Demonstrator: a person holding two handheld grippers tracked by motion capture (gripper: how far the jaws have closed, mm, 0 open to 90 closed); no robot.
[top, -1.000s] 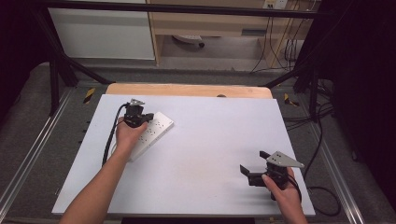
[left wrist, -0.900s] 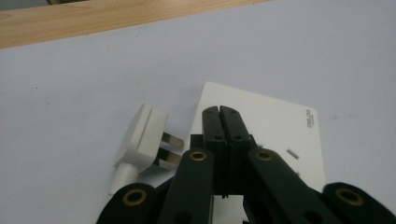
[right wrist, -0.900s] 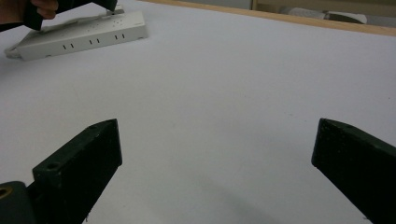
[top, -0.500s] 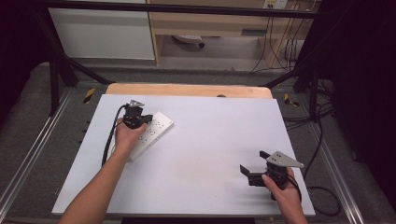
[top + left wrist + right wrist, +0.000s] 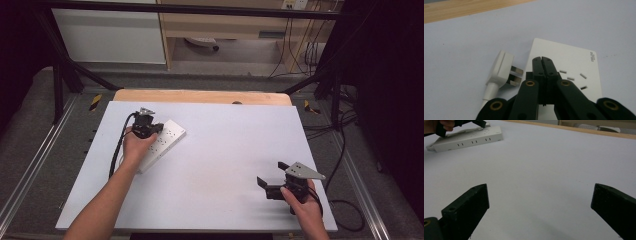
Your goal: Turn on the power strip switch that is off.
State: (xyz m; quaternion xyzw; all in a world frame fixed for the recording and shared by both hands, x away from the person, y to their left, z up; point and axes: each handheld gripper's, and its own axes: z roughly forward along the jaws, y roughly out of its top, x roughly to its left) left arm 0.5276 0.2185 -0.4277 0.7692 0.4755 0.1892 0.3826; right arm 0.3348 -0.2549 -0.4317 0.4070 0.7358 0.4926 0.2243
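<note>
A white power strip [image 5: 164, 141] lies at an angle on the back left of the white tabletop [image 5: 220, 150]. My left gripper [image 5: 156, 129] is over the strip's far end, held by a hand. In the left gripper view its jaws [image 5: 541, 61] are pressed together with nothing between them, tips over the power strip [image 5: 574, 62] beside a socket's slots. Whether they touch it I cannot tell. A white plug [image 5: 502, 68] with a white cord lies unplugged just left of the strip. My right gripper [image 5: 271, 175] stands open near the front right. Its fingers [image 5: 467, 206] are wide apart over bare table.
A wooden strip [image 5: 200, 96] runs along the table's far edge. A black cable [image 5: 117, 150] trails from the left gripper down the table's left side. Metal frame rails flank the table, and more cables hang at the right. From the right gripper view the power strip [image 5: 466, 137] sits far left.
</note>
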